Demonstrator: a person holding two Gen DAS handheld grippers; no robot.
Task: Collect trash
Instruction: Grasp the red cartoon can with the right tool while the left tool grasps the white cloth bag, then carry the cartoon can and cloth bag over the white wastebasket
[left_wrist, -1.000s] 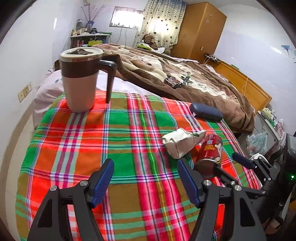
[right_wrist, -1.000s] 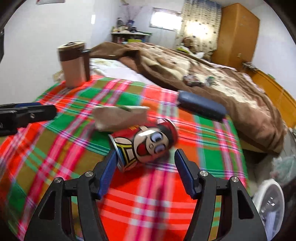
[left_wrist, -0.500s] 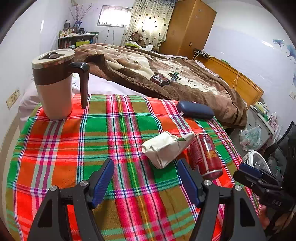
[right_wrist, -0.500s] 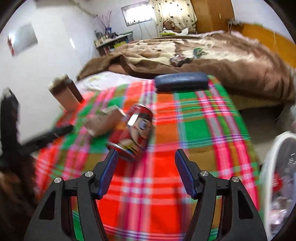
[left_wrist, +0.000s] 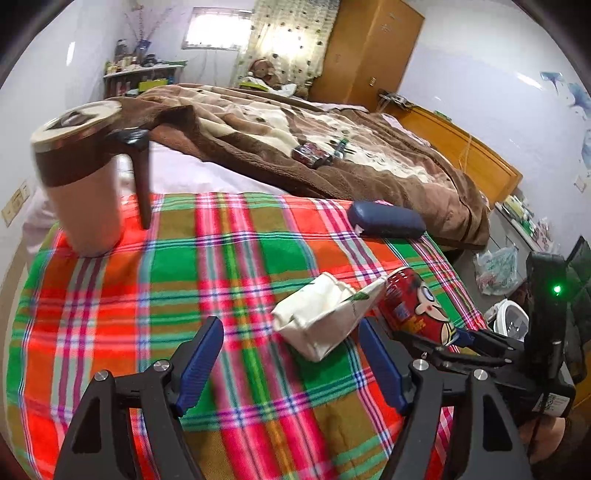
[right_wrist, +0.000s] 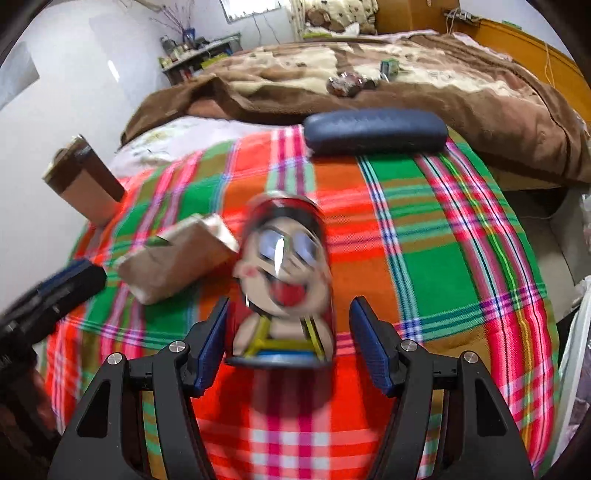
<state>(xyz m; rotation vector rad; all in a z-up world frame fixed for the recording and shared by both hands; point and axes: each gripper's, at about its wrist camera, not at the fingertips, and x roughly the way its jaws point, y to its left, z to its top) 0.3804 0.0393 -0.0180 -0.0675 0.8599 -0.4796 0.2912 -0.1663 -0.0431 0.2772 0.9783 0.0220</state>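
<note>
A red cartoon-printed can (right_wrist: 284, 280) lies on its side on the plaid tablecloth (right_wrist: 436, 266). My right gripper (right_wrist: 291, 328) straddles its near end. The jaws are closing, with a gap still showing at the right pad (right_wrist: 369, 343). In the left wrist view the can (left_wrist: 413, 310) rests against a crumpled white paper carton (left_wrist: 321, 317), with the right gripper (left_wrist: 461, 338) reaching in from the right. My left gripper (left_wrist: 291, 354) hovers just short of the carton, its jaws opening with nothing pressed between them. The carton (right_wrist: 177, 258) shows left of the can, and a left gripper finger (right_wrist: 62, 288) is beside it.
A tall lidded mug (left_wrist: 85, 184) stands at the cloth's far left. A dark blue glasses case (left_wrist: 386, 221) lies at the far edge. Behind is a bed with a brown blanket (left_wrist: 332, 147) and a small can (left_wrist: 310, 153) on it. A white round object (left_wrist: 511, 321) and a plastic bag (left_wrist: 498, 266) sit on the floor at the right.
My right gripper rolled and closed in until the can sat between its jaws, which have narrowed. My left gripper drifted nearer the carton and its jaws widened a little.
</note>
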